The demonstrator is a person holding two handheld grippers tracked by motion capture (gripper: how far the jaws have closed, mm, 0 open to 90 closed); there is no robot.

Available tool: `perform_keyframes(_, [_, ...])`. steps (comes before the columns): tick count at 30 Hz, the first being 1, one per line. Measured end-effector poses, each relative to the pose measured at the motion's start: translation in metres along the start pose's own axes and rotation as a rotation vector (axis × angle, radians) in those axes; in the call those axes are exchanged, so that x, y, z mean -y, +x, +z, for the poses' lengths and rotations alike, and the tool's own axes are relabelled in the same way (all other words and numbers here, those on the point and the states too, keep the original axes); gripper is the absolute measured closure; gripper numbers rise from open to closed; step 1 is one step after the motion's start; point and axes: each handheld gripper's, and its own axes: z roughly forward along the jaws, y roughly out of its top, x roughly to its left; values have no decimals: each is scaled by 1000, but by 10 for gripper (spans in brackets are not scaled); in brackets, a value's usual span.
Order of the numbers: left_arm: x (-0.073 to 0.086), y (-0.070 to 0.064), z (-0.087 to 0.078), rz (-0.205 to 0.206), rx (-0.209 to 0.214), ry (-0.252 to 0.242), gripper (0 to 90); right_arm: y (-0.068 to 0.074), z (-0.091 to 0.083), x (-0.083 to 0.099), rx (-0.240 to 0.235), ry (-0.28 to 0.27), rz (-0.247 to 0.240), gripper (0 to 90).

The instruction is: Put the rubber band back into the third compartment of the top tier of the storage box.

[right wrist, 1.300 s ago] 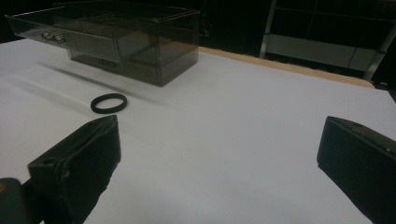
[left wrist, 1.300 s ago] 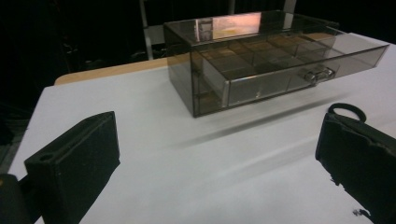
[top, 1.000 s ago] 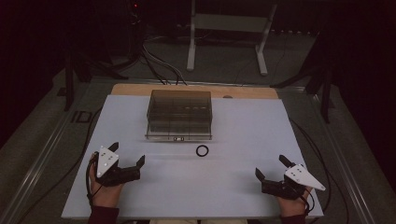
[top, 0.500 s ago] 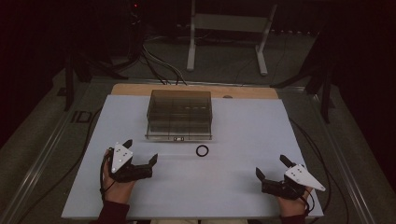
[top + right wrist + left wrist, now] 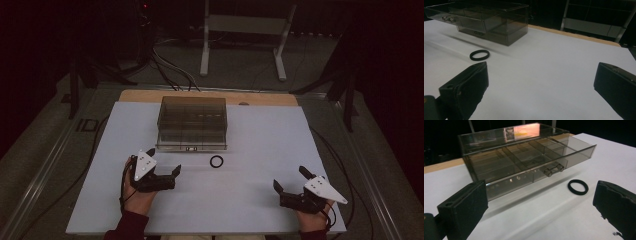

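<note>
The black ring (image 5: 216,161) lies flat on the white desk (image 5: 260,150), just before the smoky plastic drawer box (image 5: 192,123). It looks light, thin and likely rubbery, best pinched across its band. Left tool (image 5: 162,174) nearby, released; right tool (image 5: 289,183) well apart, released.

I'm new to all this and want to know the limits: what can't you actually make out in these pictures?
- Compartments of the smoky box, left gripper view: tint and glare hide any contents.
- Clasp, high view: too small.
- Left gripper, left gripper view: jaws cut off by the edge.
- Room behind, right gripper view: dark.
</note>
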Motion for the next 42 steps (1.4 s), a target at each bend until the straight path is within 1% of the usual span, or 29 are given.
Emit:
perform_keyframes(6, [0, -7, 11, 12, 15, 20, 6, 0, 0, 0, -1, 0, -2, 2])
perform_keyframes(10, [1, -10, 17, 2, 33, 28, 6, 0, 1, 0, -3, 4, -1, 2])
perform_keyframes(14, [2, -15, 23, 11, 49, 47, 6, 1, 1, 0, -4, 4, -1, 2])
perform_keyframes(18, [3, -19, 29, 0, 61, 61, 6, 1, 1, 0, -5, 4, -2, 2])
perform_keyframes(21, [4, -22, 34, 5, 61, 77, 6, 1, 1, 0, -6, 3, -4, 2])
perform_keyframes(26, [5, -28, 44, -2, 73, 102, 5, 2, 1, 0, -5, 5, -12, 2])
perform_keyframes(32, [7, -39, 57, -16, 87, 115, 6, 2, 1, 0, -6, 2, -11, 2])
perform_keyframes(36, [7, -48, 67, -6, 91, 138, 6, 2, 1, 0, -7, 2, -12, 2])
perform_keyframes(40, [7, -55, 78, 13, 88, 168, 6, 2, 1, -1, -8, 2, -12, 2])
perform_keyframes(42, [7, -57, 83, 12, 88, 182, 6, 2, 1, -1, -8, 2, -12, 2])
